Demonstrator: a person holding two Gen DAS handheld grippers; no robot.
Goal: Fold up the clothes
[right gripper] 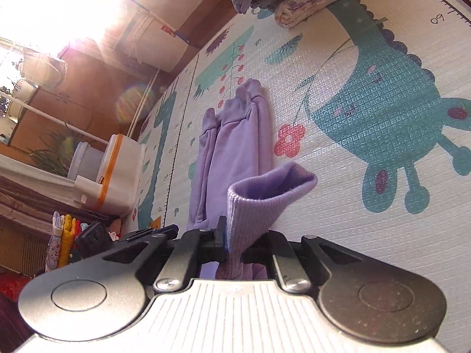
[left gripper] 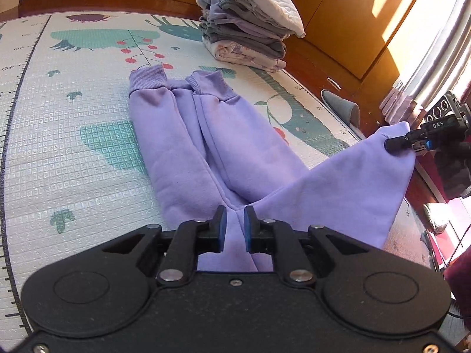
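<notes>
Blue-padded left hand-held gripper (left gripper: 235,225) hovered released over purple trousers (left gripper: 212,135) on the mat (left gripper: 73,147) — the right hand-held gripper (right gripper: 232,235) pinched their waistband (right gripper: 265,197), lifted clear.

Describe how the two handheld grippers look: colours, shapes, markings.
The left gripper is matte black with round pivot housings, silver bolts and blue finger pads. The right gripper has the same black linkage and a ribbed silvery-white body; the left wrist view shows white "DAS" lettering on it.
</notes>
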